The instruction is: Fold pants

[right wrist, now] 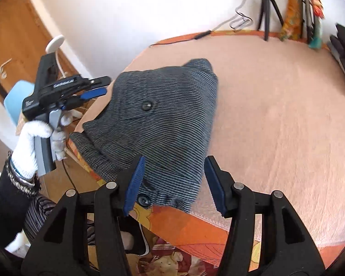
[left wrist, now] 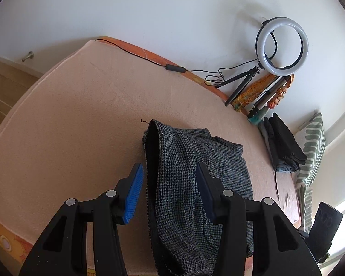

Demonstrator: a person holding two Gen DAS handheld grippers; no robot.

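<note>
On the near edge of the bed (left wrist: 68, 115) sit the pants (left wrist: 195, 172), grey houndstooth, bunched into a rough folded bundle on the peach cover, with part of them hanging over the side toward the camera in the left wrist view. From the right wrist view the same pants (right wrist: 163, 115) show two dark buttons, one mid-bundle on a flap and one low near the edge.

The left gripper (left wrist: 170, 193) has its fingers spread wide, and nothing is pinched between them; the blue left pad is beside the pants' left edge, the right finger is over the cloth (can't tell if it touches). In the right wrist view the left gripper (right wrist: 98, 87) is off to the left of the bundle, held by a hand (right wrist: 32, 142) in a white glove.

The right gripper (right wrist: 174, 184) is also spread wide with nothing in it, hovering over the near edge of the pants.

Far side of the bed, by the wall: a ring light (left wrist: 281, 46) on a tripod, its cable trailing along the bed's edge. At right, a dark folded stack (left wrist: 282, 147) and a striped pillow (left wrist: 312, 147).
</note>
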